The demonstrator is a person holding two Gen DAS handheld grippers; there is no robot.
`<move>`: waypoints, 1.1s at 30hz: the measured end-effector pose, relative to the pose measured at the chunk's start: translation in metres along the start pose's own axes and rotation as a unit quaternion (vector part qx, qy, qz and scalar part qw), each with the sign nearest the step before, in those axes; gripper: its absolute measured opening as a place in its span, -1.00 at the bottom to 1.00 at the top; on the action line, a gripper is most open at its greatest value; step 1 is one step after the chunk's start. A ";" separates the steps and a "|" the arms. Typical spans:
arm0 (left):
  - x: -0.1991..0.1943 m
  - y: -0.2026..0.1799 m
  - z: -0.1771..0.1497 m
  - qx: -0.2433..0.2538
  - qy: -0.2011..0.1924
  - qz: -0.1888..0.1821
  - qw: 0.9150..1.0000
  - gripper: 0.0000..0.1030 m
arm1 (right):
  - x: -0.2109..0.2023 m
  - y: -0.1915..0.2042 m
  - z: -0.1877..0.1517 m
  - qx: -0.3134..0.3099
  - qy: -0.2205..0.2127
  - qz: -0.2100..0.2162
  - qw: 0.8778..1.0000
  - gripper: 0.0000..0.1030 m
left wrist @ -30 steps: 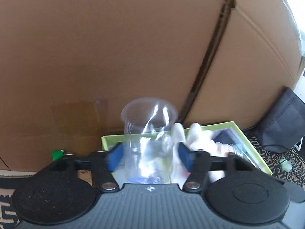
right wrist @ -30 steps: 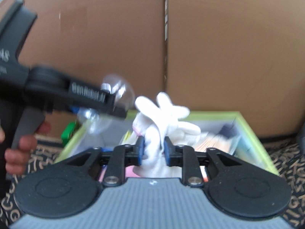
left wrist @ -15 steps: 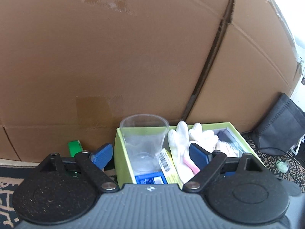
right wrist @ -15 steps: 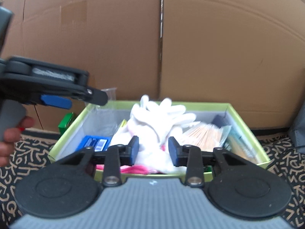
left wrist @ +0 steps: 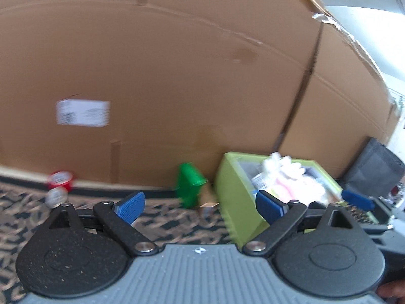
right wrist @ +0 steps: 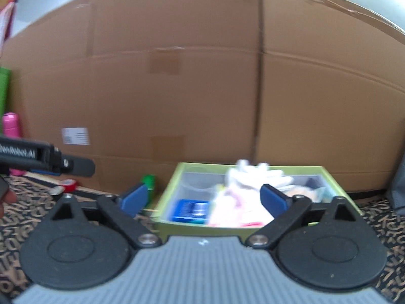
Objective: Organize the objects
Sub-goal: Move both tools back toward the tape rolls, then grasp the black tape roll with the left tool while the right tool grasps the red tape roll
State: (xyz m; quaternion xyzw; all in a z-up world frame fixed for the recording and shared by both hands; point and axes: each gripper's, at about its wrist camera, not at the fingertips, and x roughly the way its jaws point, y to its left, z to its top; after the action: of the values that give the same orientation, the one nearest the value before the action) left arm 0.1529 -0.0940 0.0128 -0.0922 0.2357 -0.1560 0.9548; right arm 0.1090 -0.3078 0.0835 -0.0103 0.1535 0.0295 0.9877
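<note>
Against a large cardboard box (right wrist: 202,88), on patterned carpet (left wrist: 177,217), a lime-green tray (right wrist: 336,182) holding white gloves (right wrist: 258,174), a clear plastic cup (right wrist: 197,185) and a blue packet (right wrist: 189,210). Just left of the tray, a green container (left wrist: 189,187); well left of that, a red tape roll (left wrist: 60,179). Only from the right wrist: a pink bottle (right wrist: 10,124) far left. Left gripper (left wrist: 200,206) and right gripper (right wrist: 202,198) both spread wide, gripping nothing.

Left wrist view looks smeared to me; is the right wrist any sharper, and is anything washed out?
Left wrist: motion blur smears the green box and white gloves; top right corner is washed out. Right wrist: also soft, the blue packet unreadable; both bend the cardboard wall.
</note>
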 end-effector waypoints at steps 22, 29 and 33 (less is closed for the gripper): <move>0.034 0.176 -0.006 -0.072 0.049 0.145 0.986 0.57 | 0.045 0.148 -0.044 -0.028 0.097 0.117 0.988 0.93; 0.055 0.196 0.003 -0.055 0.083 0.112 0.989 -0.40 | 0.079 0.162 -0.041 -0.025 0.115 0.117 0.986 0.66; 0.034 0.206 0.004 -0.018 0.093 0.114 0.989 -0.40 | 0.111 0.182 -0.038 -0.020 0.130 0.127 0.983 0.28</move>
State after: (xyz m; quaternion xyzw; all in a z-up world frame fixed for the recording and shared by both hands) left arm 0.2357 0.0870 -0.0490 -0.0667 0.3348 -0.0495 0.9386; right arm 0.1916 -0.1207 0.0119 -0.0148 0.2797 0.1559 0.9472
